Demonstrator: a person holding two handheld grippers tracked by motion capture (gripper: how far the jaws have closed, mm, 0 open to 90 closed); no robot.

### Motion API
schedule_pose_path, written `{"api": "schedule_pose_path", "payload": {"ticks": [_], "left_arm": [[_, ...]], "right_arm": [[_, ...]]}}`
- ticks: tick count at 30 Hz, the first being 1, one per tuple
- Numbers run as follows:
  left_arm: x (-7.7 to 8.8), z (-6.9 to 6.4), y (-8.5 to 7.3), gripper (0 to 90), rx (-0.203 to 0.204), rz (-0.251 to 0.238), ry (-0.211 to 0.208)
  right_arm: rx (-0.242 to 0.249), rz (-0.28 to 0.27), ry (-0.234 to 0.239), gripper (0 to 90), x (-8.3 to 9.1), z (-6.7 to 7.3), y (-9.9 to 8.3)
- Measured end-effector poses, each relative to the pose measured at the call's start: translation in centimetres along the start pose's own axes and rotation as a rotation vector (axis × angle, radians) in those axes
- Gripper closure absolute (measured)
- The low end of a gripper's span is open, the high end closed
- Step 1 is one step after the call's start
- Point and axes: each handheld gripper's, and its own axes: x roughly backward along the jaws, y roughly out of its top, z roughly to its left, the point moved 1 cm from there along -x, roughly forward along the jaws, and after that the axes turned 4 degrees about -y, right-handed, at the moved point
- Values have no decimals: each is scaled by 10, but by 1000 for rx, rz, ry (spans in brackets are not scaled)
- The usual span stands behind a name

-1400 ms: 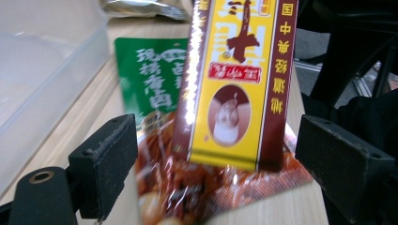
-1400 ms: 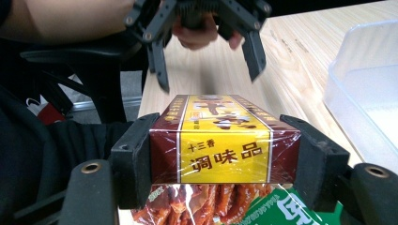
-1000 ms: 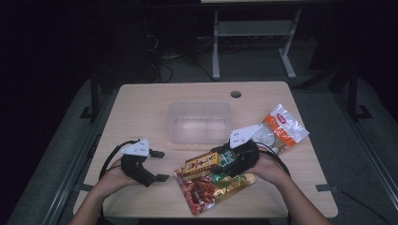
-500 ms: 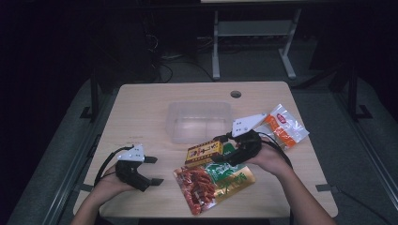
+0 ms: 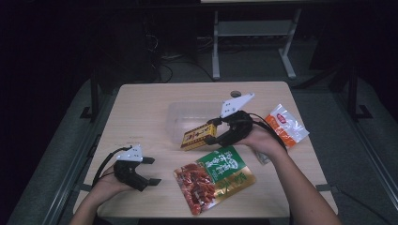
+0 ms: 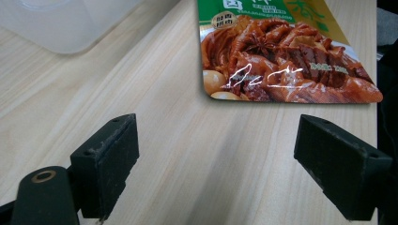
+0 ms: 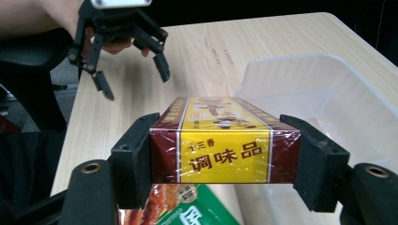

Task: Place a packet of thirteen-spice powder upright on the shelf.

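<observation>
Right gripper view | yellow-and-maroon box | film-wrapped, clamped in right hand-held gripper

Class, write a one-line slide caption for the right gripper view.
Right gripper clamps a yellow-and-maroon cardboard box beside a clear plastic tub.

The left gripper rests low by the near left table edge in the person's left hand with its jaws spread wide, while the right gripper, raised over the middle in the right hand, has its jaws clamped on something, forearm angling in from bottom right.
</observation>
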Motion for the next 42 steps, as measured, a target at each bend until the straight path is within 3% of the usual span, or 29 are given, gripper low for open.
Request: {"api": "schedule_pose_path", "payload": {"ticks": [6,11,19,31,42], "left_arm": [[-2,0,0,138,0,-4,-7],[-2,2,0,138,-12,-3,-10],[-1,2,-1,138,4,-13,-18],[-1,2,-1,137,18,-22,-23],[-1,1,-2,137,19,-19,-32]], "right_arm": [[52,30,-21,321,-7,-19,21],[60,65,-32,321,-20,-36,44],[89,115,-45,321,-42,-55,64],[95,159,-47,319,-67,-78,78],[112,208,-47,318,-88,-83,77]]}}
